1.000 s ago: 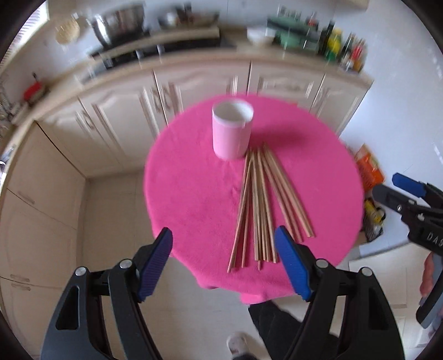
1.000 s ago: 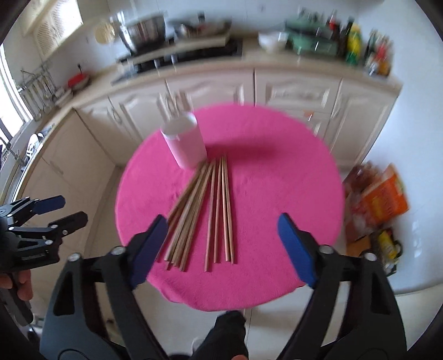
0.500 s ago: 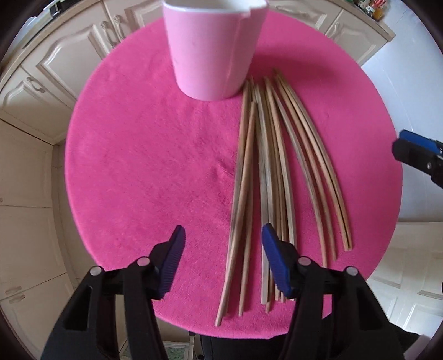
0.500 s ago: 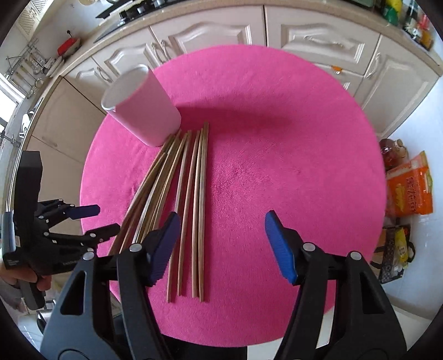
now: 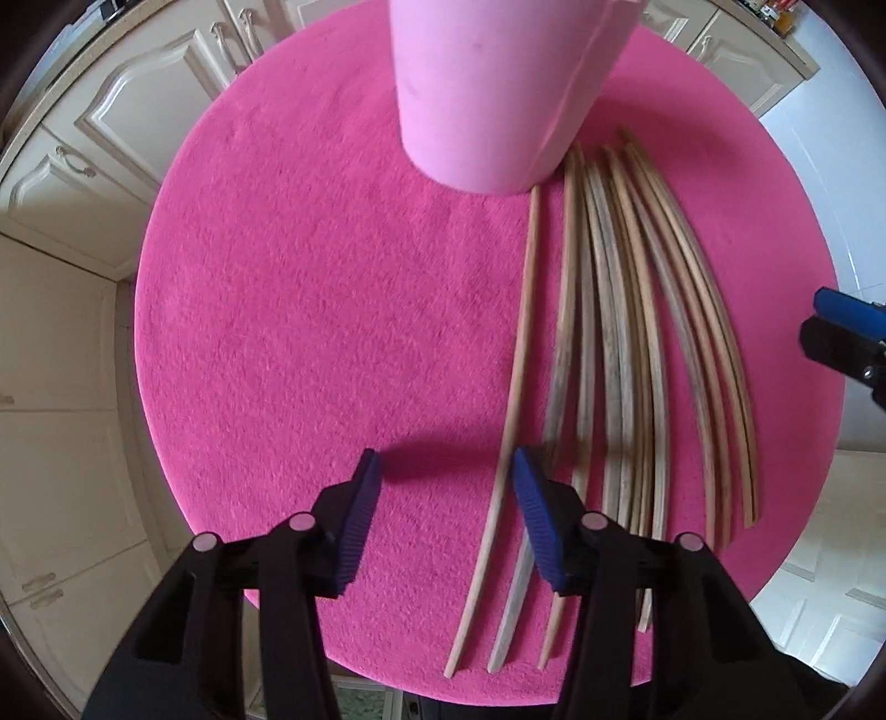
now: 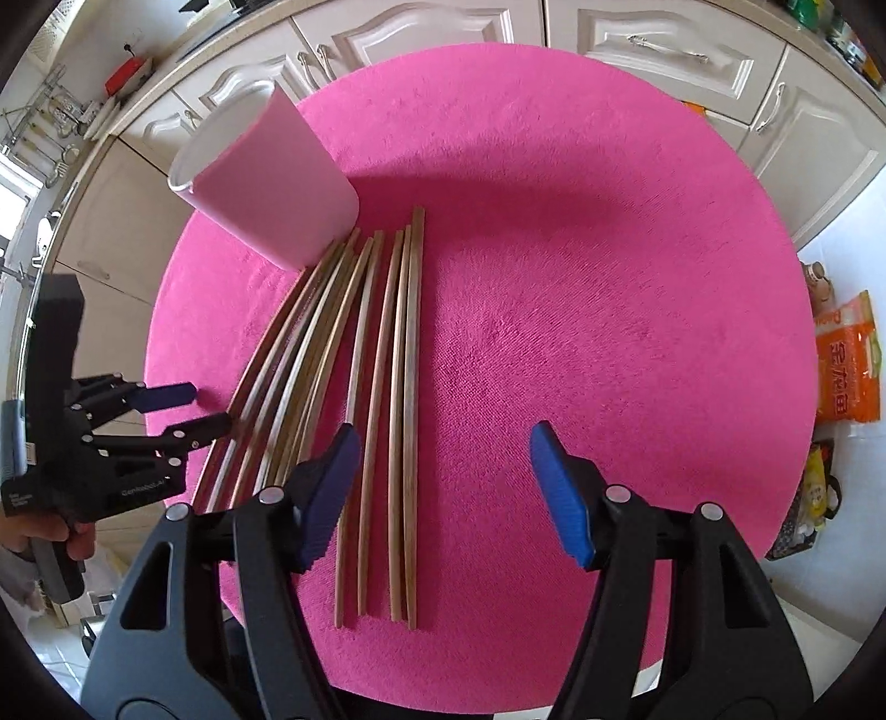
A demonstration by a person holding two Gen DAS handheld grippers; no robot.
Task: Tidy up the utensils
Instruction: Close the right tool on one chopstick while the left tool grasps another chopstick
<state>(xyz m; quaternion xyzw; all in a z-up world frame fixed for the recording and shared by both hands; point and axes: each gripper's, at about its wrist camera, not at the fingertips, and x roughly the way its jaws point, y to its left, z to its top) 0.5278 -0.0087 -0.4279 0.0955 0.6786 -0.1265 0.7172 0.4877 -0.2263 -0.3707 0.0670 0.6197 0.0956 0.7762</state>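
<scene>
Several wooden chopsticks (image 5: 614, 354) lie side by side on a round pink table (image 5: 310, 310), also in the right wrist view (image 6: 382, 387). A pink cup (image 5: 493, 83) stands upright at their far ends, seen too in the right wrist view (image 6: 266, 183). My left gripper (image 5: 443, 498) is open and low over the cloth, its right finger (image 5: 531, 498) right beside the leftmost chopstick (image 5: 515, 387). It also shows in the right wrist view (image 6: 188, 410). My right gripper (image 6: 443, 465) is open and empty above the near ends of the right chopsticks.
Cream kitchen cabinets (image 6: 653, 50) stand behind the table. An orange packet (image 6: 847, 365) and other bags lie on the floor at the right. The right half of the pink table (image 6: 609, 310) holds nothing.
Both grippers have come down closer to the table. My left gripper has narrowed and moved to the leftmost chopstick. Nothing has been picked up.
</scene>
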